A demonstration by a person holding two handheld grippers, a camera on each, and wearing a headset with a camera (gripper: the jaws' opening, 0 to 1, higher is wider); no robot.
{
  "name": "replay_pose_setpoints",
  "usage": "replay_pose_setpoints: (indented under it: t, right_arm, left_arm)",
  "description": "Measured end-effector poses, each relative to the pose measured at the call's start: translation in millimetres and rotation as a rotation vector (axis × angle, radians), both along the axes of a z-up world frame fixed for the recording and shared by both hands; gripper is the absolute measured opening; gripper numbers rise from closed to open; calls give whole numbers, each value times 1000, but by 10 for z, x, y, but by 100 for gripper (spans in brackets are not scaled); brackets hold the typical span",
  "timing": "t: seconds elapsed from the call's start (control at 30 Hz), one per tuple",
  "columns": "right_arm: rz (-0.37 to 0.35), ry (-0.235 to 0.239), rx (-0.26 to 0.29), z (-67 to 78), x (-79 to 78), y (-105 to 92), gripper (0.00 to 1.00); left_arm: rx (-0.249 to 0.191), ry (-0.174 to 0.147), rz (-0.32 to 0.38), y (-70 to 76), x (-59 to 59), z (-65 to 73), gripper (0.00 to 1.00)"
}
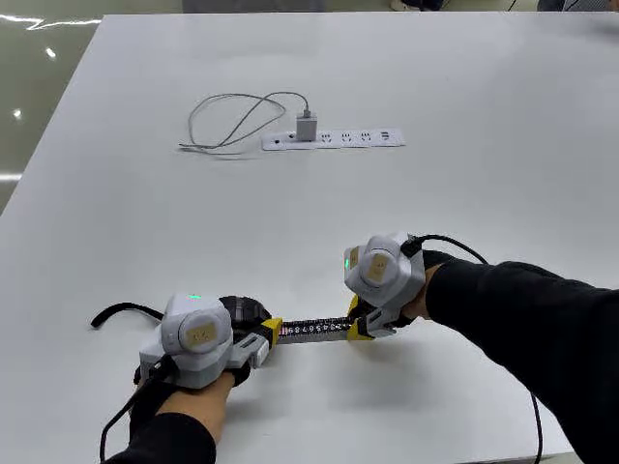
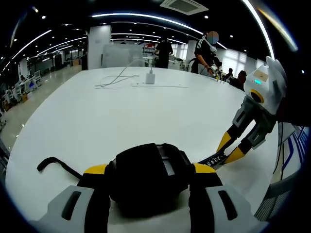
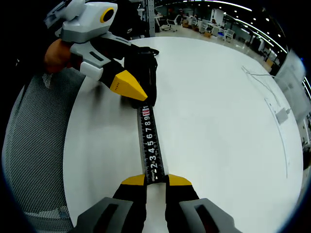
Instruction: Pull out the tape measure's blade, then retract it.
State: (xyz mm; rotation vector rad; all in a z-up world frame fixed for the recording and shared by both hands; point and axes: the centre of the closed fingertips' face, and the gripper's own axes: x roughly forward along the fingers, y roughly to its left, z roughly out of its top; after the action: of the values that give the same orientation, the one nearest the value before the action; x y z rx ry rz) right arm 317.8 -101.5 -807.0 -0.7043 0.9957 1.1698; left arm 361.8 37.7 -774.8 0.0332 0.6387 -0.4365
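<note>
Tool state, left: your left tool [image 2: 149, 169] is closed partway, with one yellow-tipped jaw pressed against each side of the black tape measure case [image 1: 242, 311]. The case fills the gap between the jaws and sits on the desk [image 1: 435, 87], near the edge closest to you and left of centre in the head view. A black wrist strap [image 1: 121, 311] trails from the case across the desk surface, away from the blade side.

Tool state, right: your right tool [image 3: 155, 180] is nearly fully closed. Its two yellow tips pinch the free end of the blade [image 3: 148, 141] between them. Whether the end hook sits inside the grip cannot be told.

The blade is drawn out a short way. It runs straight from the mouth of the case to the right tool, printed face up, low over the desk. Numerals 2 through 10 are readable in the right gripper view. In the head view the two tools stand side by side, with the exposed blade bridging the gap between them.

Farther back, well apart from the work, a white power strip [image 1: 334, 139] lies flat on the desk. A white charger [image 1: 306, 126] is plugged into it near its left end, and the charger's cable [image 1: 232, 116] loops loosely to the left of the strip.

Beyond the far edge of the desk, the left gripper view shows an open hall with ceiling strip lights and a few people standing.
</note>
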Motion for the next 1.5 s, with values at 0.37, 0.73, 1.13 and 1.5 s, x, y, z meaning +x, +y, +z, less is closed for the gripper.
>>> replay_pose_setpoints:
  t: [0.37, 0.73, 1.13, 1.5]
  right_arm:
    - [-2, 5, 21, 1, -2, 53, 10]
    - [3, 2, 29, 4, -4, 120, 10]
    - [2, 4, 36, 7, 3, 161, 10]
    - [-7, 6, 43, 4, 15, 202, 10]
  left_arm:
    - [-4, 3, -2, -4, -1, -1, 61]
    - [-5, 4, -2, 2, -9, -4, 61]
    - [-5, 2, -1, 4, -15, 0, 61]
    - [-5, 2, -2, 2, -12, -2, 61]
